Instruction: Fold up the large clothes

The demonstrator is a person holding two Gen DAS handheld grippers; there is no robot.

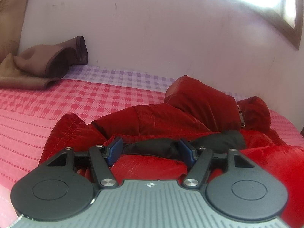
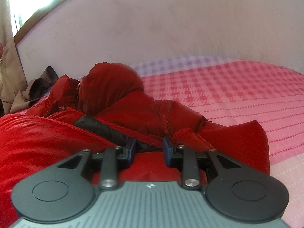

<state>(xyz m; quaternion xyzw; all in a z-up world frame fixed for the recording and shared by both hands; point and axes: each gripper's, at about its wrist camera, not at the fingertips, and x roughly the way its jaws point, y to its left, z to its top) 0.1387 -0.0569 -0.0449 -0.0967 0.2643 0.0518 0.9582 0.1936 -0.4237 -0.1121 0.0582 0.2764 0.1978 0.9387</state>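
Left hand-held gripper (image 1: pixel 150 150): its blue-padded fingers (image 1: pixel 115 148) stand spread wide, straddling a fold of the puffy red quilted jacket (image 1: pixel 171 117); a bulge of the jacket's black lining (image 1: pixel 157 146) fills the gap between them. Whether the pads press on the fabric or merely flank it cannot be told.

Right hand-held gripper (image 2: pixel 149 148): its fingers stand closer together, set on either side of a red fold and a strip of the black lining (image 2: pixel 102 127). Red fabric fills the gap, with both pads against it, so this one pinches the jacket.

Jacket: it lies rumpled on the bed, mostly toward the near edge, directly under both grippers. Its hood (image 1: pixel 197 96) rises toward the far edge by the wall, with a metal zipper (image 1: pixel 241 116) beside it. One sleeve end (image 1: pixel 68 125) spreads flat on the sheet.

Bed: covered by a pink-and-red checked sheet (image 1: pixel 57 102) with dotted stripes, turning lilac at the far edge.

Far corner: a crumpled brown cloth (image 1: pixel 47 64) lies on the bed against the pale wall (image 1: pixel 152 28).

Window: a bright, wood-framed window (image 1: pixel 285 5) is set in the wall.
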